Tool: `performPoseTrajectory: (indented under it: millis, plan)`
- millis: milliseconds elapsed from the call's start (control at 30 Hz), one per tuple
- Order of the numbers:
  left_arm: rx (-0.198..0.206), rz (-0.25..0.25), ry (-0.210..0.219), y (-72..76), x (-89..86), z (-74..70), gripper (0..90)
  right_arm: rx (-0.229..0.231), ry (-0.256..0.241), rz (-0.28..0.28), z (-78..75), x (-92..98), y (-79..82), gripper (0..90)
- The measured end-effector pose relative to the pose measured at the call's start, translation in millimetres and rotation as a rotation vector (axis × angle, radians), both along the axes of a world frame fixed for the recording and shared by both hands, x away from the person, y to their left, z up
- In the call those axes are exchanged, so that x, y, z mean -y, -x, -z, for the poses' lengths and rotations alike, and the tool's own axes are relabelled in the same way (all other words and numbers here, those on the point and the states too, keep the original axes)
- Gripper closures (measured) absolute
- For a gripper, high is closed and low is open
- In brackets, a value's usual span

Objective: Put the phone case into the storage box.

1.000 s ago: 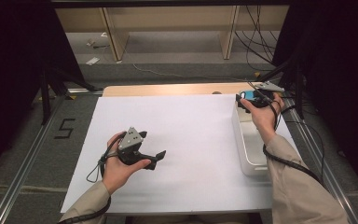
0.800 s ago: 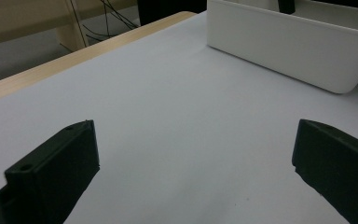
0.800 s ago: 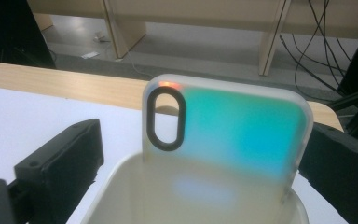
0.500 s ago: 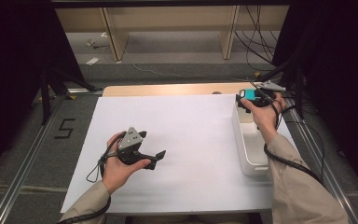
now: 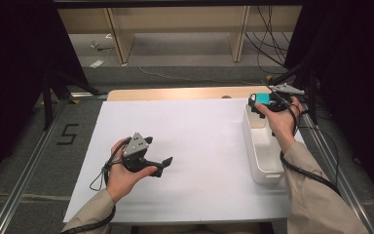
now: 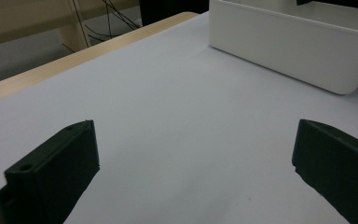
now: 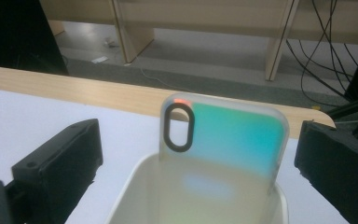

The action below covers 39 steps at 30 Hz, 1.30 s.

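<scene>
The phone case (image 7: 223, 154) stands upright in the white bin (image 5: 265, 146), seemingly untouched between the right gripper's (image 7: 196, 158) spread fingers; the left gripper (image 5: 151, 163), also spread, rests well apart.

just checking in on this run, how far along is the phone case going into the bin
Mostly done, it seems: the phone case stands on end at the far end of the white bin, its top above the rim. In hand: the right gripper is over it, jaws spread either side, not clamping. Left, probably: drawing that hand clear. The left gripper is open over bare paper, holding nothing.
</scene>
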<state>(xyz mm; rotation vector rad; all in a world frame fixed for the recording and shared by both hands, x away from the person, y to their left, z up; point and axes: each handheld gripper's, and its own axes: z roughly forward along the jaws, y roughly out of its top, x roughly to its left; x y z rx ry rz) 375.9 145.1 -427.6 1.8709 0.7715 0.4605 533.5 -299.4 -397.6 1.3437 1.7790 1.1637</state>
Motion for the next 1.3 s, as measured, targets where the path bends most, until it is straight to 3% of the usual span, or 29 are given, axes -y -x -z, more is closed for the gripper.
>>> performPoseTrajectory:
  millis: [400, 867, 1300]
  plan:
    - [-0.001, -0.007, 0.002, 0.4, -0.9, -0.6, 0.0, 0.000, 0.015, -0.062, -9.3, -3.4, 19.0, 4.1]
    - [-0.001, -0.010, 0.001, 0.3, -1.1, -0.9, 0.0, 0.026, -0.008, -0.194, -19.7, -15.5, 52.6, 6.2]
    - [0.000, -0.010, 0.001, 0.4, -1.2, -1.0, 0.0, 0.024, 0.011, -0.325, -18.1, -25.7, 83.3, 7.8]
